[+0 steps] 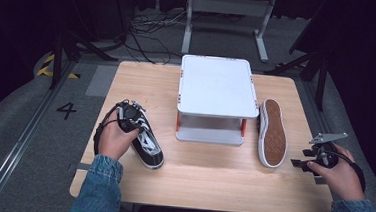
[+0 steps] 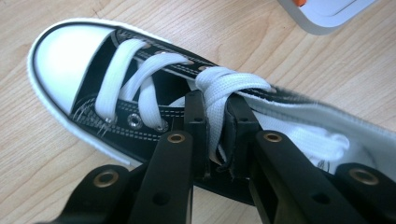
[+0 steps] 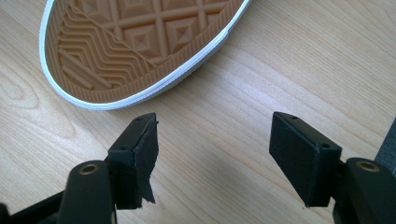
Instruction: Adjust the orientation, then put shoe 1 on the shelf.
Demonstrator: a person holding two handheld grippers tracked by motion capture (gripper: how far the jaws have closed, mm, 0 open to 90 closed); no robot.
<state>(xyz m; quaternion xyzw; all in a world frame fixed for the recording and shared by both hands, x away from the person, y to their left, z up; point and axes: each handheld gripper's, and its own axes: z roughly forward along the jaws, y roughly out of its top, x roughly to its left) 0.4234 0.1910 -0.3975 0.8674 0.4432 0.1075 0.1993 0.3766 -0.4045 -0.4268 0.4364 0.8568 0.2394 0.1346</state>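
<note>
Looking down from the high view, the black canvas sneaker with white laces and a white rubber toe cap (image 1: pixel 145 144) is standing upright on the light wooden worktop (image 1: pixel 206 175), left of the white two-tier plastic shoe rack (image 1: pixel 217 99), with the left tongs (image 1: pixel 127 116) sitting down on its laced top. Its partner, a second sneaker lying on its side with the tan rubber sole showing (image 1: pixel 272 133), is resting just right of the rack, and the right tongs (image 1: pixel 308 159) are hovering near its heel end at the worktop's right edge. Both rack shelves are looking bare, so I am judging the putting-away as barely begun.

Moving to the left gripper view, the left tongs (image 2: pixel 215 116) are pinching nearly shut on the bunched white laces (image 2: pixel 224 88) and tongue of the black sneaker (image 2: pixel 70 60); that grip appears made, with the lift and the carry to the rack (image 2: pixel 327 11) remaining.

Turning to the right gripper view, the right tongs (image 3: pixel 212 149) are standing wide apart with nothing between them but bare worktop (image 3: pixel 280 60), just short of the tan sole (image 3: pixel 135 37). That shoe is waiting untouched.
</note>
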